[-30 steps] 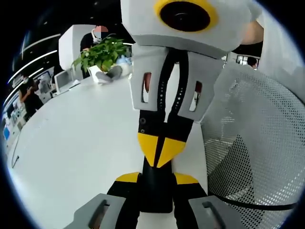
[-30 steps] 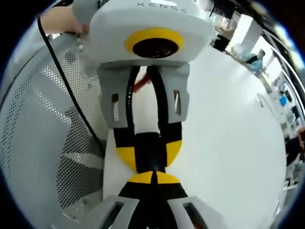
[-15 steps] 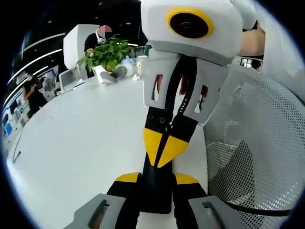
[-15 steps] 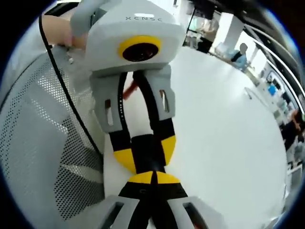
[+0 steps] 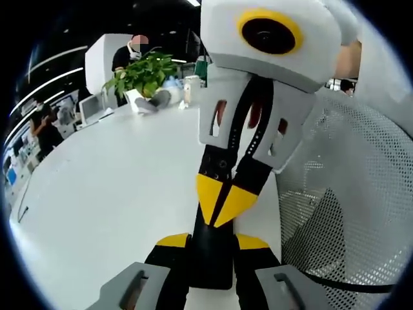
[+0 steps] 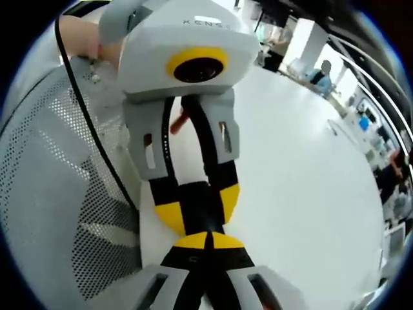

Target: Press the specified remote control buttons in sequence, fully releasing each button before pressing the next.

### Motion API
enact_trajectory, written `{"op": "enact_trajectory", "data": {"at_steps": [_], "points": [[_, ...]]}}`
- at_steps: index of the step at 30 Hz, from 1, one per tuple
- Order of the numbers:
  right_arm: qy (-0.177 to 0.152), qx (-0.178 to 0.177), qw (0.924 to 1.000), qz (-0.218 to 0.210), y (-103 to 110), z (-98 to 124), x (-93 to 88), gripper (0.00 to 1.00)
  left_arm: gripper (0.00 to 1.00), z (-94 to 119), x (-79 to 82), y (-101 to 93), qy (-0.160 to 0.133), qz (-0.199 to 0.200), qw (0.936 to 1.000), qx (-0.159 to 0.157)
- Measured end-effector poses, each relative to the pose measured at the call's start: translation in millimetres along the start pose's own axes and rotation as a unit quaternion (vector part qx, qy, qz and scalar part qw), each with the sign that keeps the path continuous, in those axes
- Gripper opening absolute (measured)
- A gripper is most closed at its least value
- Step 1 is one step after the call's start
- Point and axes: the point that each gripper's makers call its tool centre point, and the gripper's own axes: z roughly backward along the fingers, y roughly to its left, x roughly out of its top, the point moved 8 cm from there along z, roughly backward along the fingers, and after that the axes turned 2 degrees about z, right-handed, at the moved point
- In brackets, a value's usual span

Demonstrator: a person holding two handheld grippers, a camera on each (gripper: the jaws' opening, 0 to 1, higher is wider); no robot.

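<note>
Clamping a remote [image 5: 210, 266] over a white table [image 5: 110, 194], with a closed tip set against it.

In the left gripper view, at 6 o'clock: holding the black remote in the left gripper [image 5: 210, 242], yellow tips spread just wide enough for it. Coming down from 12 o'clock with the right gripper [image 5: 222, 200], tips pinched together into a wedge on the remote's far end; cannot tell whether pressing a button. Past a plant [image 5: 142, 71] at 11 o'clock and a mesh chair [image 5: 348, 194] at 3 o'clock. In the right gripper view: closed tips at 6 o'clock, meeting the remote at centre, beside a black cable [image 6: 97, 142] at 9 o'clock.
</note>
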Motion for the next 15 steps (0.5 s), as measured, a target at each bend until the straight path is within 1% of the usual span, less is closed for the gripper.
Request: {"op": "enact_trajectory", "data": {"at_steps": [4, 7, 9, 12, 15], "points": [[0.004, 0.005, 0.9999, 0.009, -0.5, -0.2, 0.9, 0.00, 0.25, 0.3, -0.2, 0.4, 0.001, 0.000, 1.0000, -0.004], [0.002, 0.006, 1.0000, 0.002, -1.3, 0.2, 0.5, 0.00, 0.25, 0.6, -0.3, 0.5, -0.001, -0.001, 1.0000, -0.006], [-0.008, 0.001, 0.9999, -0.012, -0.6, 0.8, -1.3, 0.00, 0.25, 0.5, -0.6, 0.5, -0.003, 0.000, 1.0000, -0.007], [-0.035, -0.014, 0.9980, -0.050, 1.6, 1.4, -4.9, 0.00, 0.25, 0.5, -0.7, 0.2, -0.006, 0.000, 1.0000, -0.007], [-0.062, -0.024, 0.9953, -0.071, 3.2, 2.0, -10.2, 0.00, 0.25, 0.3, -0.9, 0.0, -0.007, 0.002, 1.0000, -0.006]]}}
